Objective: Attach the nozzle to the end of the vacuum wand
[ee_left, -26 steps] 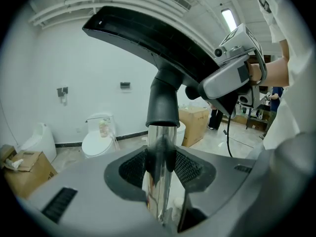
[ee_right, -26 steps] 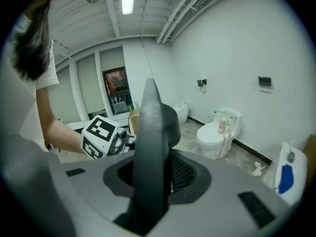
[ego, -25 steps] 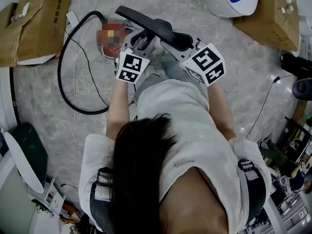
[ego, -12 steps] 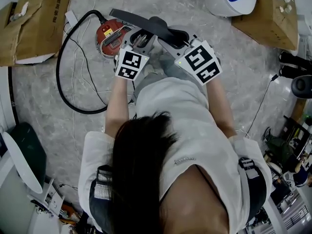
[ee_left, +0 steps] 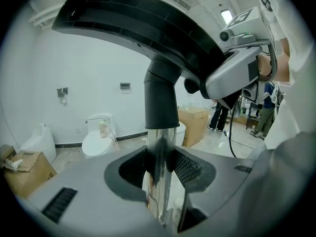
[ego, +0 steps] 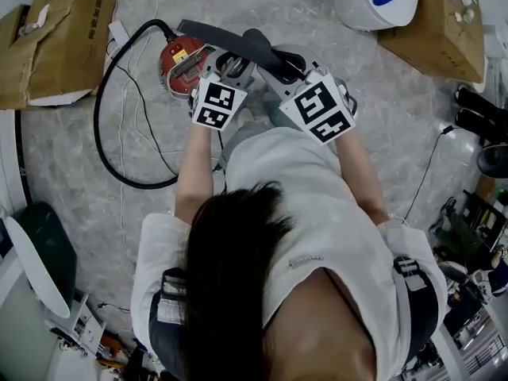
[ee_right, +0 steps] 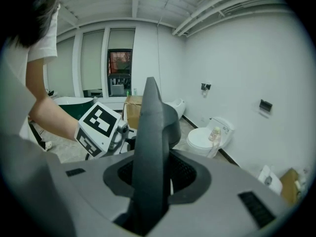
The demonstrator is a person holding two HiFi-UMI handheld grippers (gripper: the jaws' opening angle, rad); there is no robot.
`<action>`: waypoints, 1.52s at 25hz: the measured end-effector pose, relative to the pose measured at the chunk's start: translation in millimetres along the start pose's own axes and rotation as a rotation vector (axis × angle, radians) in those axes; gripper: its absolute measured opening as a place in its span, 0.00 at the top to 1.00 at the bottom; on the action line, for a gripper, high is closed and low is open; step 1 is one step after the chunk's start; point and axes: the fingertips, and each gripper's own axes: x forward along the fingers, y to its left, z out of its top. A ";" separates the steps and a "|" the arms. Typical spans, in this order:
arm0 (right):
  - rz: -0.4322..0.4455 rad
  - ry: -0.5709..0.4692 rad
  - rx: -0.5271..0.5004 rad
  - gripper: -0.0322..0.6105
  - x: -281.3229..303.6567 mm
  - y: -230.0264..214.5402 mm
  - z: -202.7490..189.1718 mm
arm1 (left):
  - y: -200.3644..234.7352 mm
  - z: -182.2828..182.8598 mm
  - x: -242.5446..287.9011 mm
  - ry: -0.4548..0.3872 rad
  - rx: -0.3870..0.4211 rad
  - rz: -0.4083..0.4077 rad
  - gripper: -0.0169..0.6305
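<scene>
Though blurry, nozzle [ee_right: 150, 147] seemingly between right fingers [ee_right: 185, 173]

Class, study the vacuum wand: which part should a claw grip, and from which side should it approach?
Grip the bare chrome tube of the vacuum wand, right next to the floor nozzle and its black neck. Come from the side, jaws across the tube: it is round, slim and straight, so they close squarely on it, as the left claw shows.

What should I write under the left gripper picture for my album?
The left gripper clamps the shiny vacuum wand while the wide black nozzle meets its tip.
</scene>
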 end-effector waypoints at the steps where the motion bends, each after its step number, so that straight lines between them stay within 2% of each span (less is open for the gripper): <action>1: 0.001 0.001 0.004 0.75 1.4 -0.1 0.3 | 1.8 -0.5 -0.7 0.001 0.000 0.004 0.74; 6: 0.041 0.016 0.055 0.75 3.0 -1.8 1.2 | 5.3 1.2 -2.9 -0.014 -0.013 -0.001 0.74; 10: 0.077 0.016 0.046 0.74 2.9 -2.2 0.1 | 5.3 1.5 -3.8 -0.013 -0.014 -0.017 0.74; 12: 0.087 0.021 0.015 0.74 2.0 -2.1 0.1 | 3.6 2.0 -3.2 -0.010 -0.009 -0.033 0.74; 16: 0.104 0.028 -0.119 0.74 0.4 1.5 1.2 | -0.2 2.0 -2.7 -0.006 -0.005 -0.059 0.74; 18: 0.114 0.040 -0.140 0.74 2.1 2.3 -0.1 | 0.1 0.6 -2.7 -0.005 -0.005 -0.061 0.74; 21: 0.091 0.077 -0.081 0.74 7.8 2.6 -0.3 | 4.6 0.2 -1.1 0.001 -0.008 -0.029 0.74; 29: -0.032 0.175 0.197 0.73 16.1 15.0 6.0 | 4.4 0.0 0.6 -0.007 0.002 0.045 0.75; 33: -0.003 0.166 0.279 0.74 14.5 14.3 2.5 | 3.0 -1.7 -0.8 -0.013 -0.002 0.047 0.75; 38: 0.023 0.139 0.290 0.73 10.9 11.5 -0.7 | -1.0 -0.9 2.1 -0.017 -0.003 0.041 0.75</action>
